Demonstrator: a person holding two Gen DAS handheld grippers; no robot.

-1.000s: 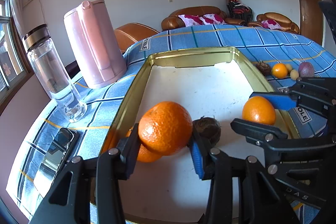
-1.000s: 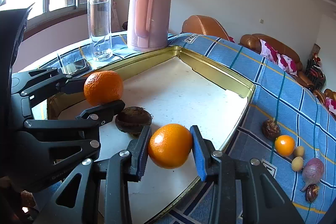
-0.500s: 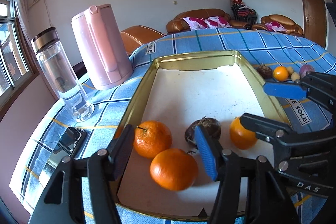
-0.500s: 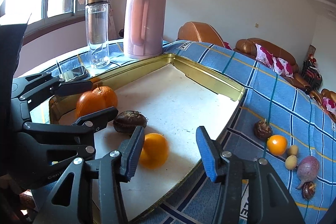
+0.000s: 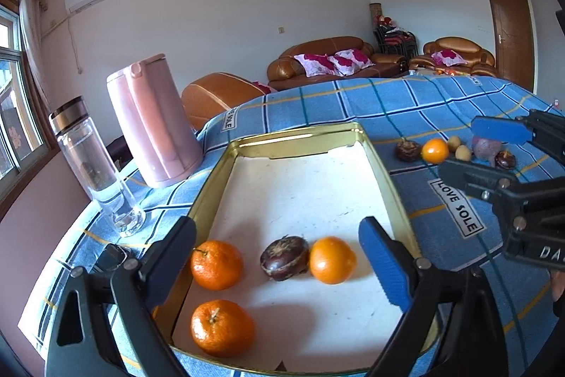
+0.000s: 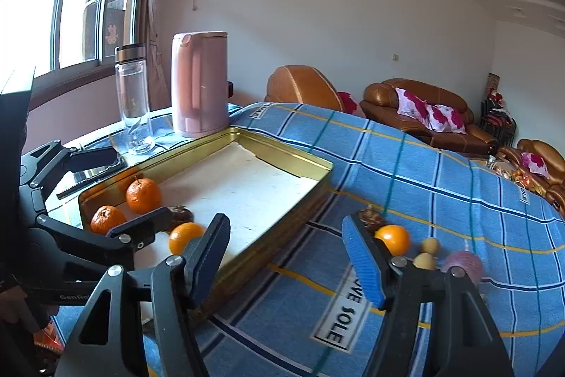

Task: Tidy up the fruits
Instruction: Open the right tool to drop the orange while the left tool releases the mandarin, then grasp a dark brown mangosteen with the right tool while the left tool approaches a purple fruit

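Note:
A gold tray (image 5: 212,200) with a white liner holds three oranges (image 5: 216,264) (image 5: 222,328) (image 5: 332,259) and a brown chestnut-like fruit (image 5: 284,257). My left gripper (image 5: 277,225) hovers over the tray's near end, jaws opening, nothing pressed between the pads. My right gripper (image 6: 285,228) hangs over the tray's right rim (image 6: 293,158) and the blue cloth, jaws also opening and empty. On the cloth to the right lie a small orange (image 6: 393,238), a brown fruit (image 6: 370,218), two small yellow fruits (image 6: 430,245) and a purple one (image 6: 464,265).
A pink kettle (image 5: 152,119) and a glass bottle (image 5: 91,165) stand left of the tray, with a phone (image 5: 111,255) lying near the table's edge. The blue checked tablecloth (image 6: 441,186) stretches far to the right. Brown sofas (image 5: 332,62) stand behind the table.
Both grippers let go of their oranges, which now rest in the tray. Both jaws spread wide and drew back and up. The right gripper swung right, over the cloth.

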